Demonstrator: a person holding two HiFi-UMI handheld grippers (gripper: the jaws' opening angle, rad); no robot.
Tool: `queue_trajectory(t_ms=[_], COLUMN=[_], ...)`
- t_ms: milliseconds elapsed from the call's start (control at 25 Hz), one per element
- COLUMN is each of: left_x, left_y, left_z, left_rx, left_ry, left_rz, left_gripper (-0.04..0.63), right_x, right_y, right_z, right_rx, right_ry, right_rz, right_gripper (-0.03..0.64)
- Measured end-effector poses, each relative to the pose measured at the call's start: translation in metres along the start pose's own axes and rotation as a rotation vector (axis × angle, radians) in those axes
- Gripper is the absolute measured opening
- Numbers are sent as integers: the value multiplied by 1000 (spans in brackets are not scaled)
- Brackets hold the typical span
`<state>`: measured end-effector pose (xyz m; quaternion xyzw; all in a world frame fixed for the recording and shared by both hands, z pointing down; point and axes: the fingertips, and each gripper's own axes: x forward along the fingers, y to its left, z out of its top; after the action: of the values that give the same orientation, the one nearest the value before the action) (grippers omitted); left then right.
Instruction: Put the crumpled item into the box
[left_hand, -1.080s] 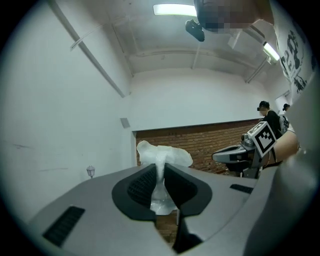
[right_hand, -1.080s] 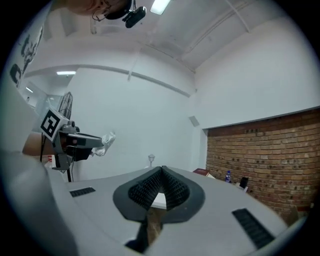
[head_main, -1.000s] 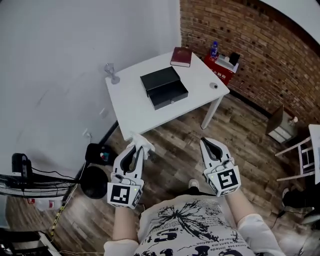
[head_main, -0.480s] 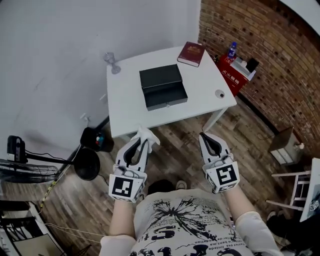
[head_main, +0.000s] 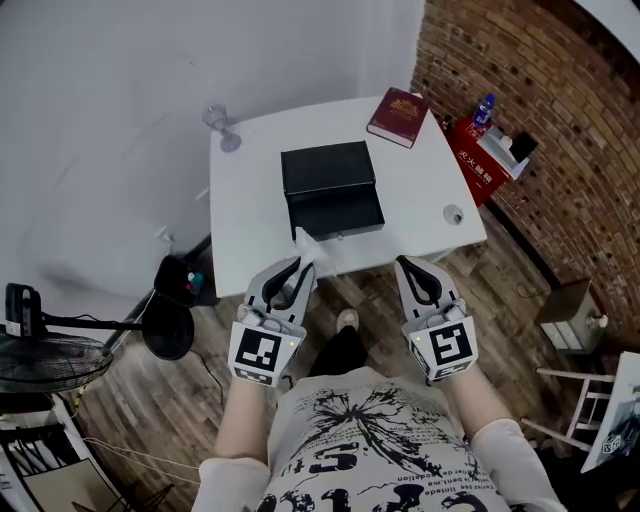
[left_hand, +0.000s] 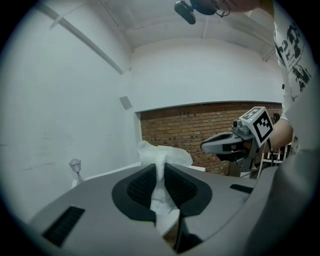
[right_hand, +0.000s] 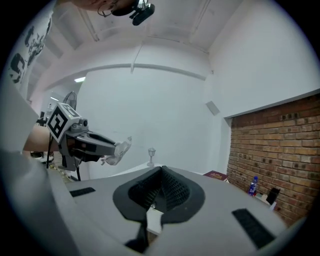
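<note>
A crumpled white item sticks out of my left gripper, whose jaws are shut on it. In the left gripper view the crumpled item rises between the dark pads. The black box lies open on the white table, just beyond the left gripper's tips. My right gripper hovers at the table's near edge, right of the box, jaws together and empty. In its own view the right gripper is shut, and the left gripper shows at the left with the crumpled item.
On the table are a red book, a small lamp figurine and a small round object. A red crate stands by the brick wall. A fan and a black round base stand at the left.
Both grippers have come forward to the table's near edge along with the person. The box now lies just ahead of them. The left gripper has kept its hold on the crumpled item.
</note>
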<state>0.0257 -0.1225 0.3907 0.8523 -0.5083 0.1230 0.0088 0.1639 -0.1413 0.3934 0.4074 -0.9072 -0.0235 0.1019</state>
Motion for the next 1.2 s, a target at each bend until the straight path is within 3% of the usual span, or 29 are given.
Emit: queue_trajectory(t_ms=[280, 600, 720, 1200], left_x=[103, 200, 226, 281], left_y=[56, 77, 79, 73], left_z=[-25, -101, -127, -199], left_rx=[41, 167, 218, 235], left_ry=[142, 385, 460, 681], left_rz=[-100, -288, -360, -517], left_gripper=[63, 63, 63, 65], right_x=[91, 164, 186, 219], right_y=[-60, -106, -117, -146], right_z=[-9, -38, -51, -87], right_rx=[57, 103, 110, 170], right_ry=[42, 107, 132, 205], right_rz=[-21, -42, -47, -93], right_gripper=[15, 15, 15, 15])
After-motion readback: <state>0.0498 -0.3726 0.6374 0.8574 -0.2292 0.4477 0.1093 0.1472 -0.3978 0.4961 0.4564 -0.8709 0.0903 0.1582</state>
